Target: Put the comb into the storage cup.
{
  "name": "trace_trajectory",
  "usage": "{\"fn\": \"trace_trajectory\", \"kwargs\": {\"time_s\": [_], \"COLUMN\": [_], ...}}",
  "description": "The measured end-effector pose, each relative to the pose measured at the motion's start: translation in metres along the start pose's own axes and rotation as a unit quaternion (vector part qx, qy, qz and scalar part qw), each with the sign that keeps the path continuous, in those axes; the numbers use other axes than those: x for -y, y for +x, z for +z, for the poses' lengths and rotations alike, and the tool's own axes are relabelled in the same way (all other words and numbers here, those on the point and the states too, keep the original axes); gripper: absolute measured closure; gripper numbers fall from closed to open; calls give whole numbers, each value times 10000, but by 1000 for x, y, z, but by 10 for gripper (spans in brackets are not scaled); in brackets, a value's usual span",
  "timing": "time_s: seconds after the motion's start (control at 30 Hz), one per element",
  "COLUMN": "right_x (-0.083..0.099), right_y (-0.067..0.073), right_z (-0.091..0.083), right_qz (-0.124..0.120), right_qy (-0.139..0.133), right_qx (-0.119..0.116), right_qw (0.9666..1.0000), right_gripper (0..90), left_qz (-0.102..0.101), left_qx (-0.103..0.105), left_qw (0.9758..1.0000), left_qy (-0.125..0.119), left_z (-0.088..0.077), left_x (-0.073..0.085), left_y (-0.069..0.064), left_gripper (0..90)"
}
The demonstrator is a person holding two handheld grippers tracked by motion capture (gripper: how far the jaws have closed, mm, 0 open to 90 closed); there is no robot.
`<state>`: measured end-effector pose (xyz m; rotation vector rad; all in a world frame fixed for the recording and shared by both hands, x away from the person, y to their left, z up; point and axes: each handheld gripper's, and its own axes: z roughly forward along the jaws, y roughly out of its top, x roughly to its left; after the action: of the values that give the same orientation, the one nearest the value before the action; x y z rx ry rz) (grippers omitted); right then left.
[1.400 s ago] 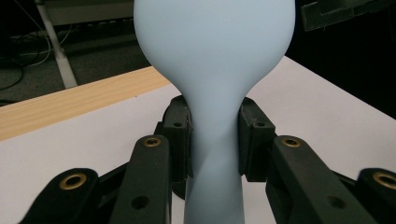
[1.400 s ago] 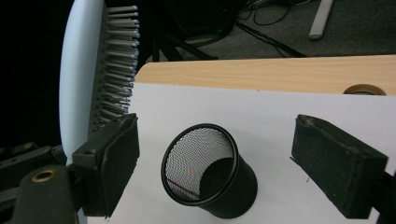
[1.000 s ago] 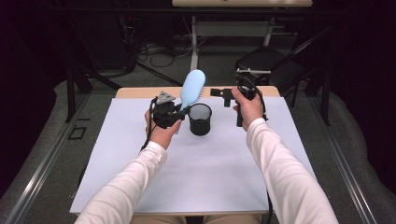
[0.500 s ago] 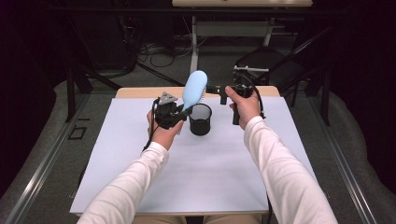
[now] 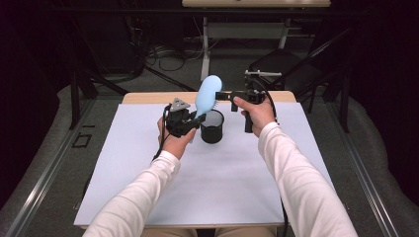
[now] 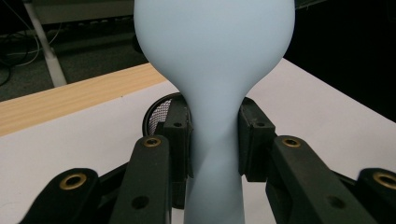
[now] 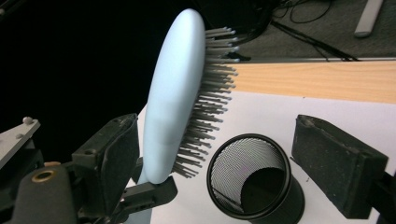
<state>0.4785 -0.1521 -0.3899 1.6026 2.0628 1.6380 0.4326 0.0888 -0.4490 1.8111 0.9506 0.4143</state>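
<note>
Item: hairbrush point(image 5: 207, 95), pale blue, bristles grey. Location: raised above the white table cover point(image 5: 148, 192), head up and tilted toward the far edge, just left of the cup's mouth in the high view. Your left gripper point(image 5: 190, 122) is clenched on its handle; in the left gripper view both pads point(image 6: 180, 135) press the narrow neck of the handle point(image 6: 212, 154).

Item: mesh pencil cup point(image 5: 212, 126), black, upright on the cover, apart from the brush and not held.

Item: your right gripper point(image 5: 228, 96), level at the far side of the cup, its tips beside the brush head. In the right gripper view its jaws stand released, one on each side of brush head and cup, pressing on neither.

Change noted: against the frame a second ago, your right hand point(image 5: 254, 114) has drawn a little to the left, bringing its gripper from clear of the brush to right beside the bristle side. Against the half-second frame the shift is slighter. Brush, cup and left hand sit as they did in both.

Reading: a handover or a steadying grip on the brush head looks to be in preparation; the brush is not yet in the cup.
</note>
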Motion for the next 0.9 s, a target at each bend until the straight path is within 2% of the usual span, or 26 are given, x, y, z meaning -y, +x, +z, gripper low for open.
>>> {"fn": "trace_trajectory", "kwargs": {"time_s": [0.13, 0.43, 0.67, 0.9], "right_x": [0, 2, 2, 1], "right_y": [0, 4, 3, 2], "right_z": [1, 4, 4, 3], "right_qz": [54, -71, -20, 135], "right_qy": [-8, 5, -30, -60], "right_qx": [-57, -56, -79, -192], "right_qw": [10000, 10000, 10000, 9997], "right_gripper": [148, 160, 169, 187], "left_qz": [4, 47, 70, 167], "left_qx": [46, 90, 157, 234], "left_qw": [10000, 9999, 9998, 9996], "left_qy": [-7, -13, -34, -42], "left_z": [0, 1, 2, 1], "left_x": [0, 1, 1, 1], "left_y": [-2, -7, -11, -16], "left_gripper": [694, 694, 694, 694]}}
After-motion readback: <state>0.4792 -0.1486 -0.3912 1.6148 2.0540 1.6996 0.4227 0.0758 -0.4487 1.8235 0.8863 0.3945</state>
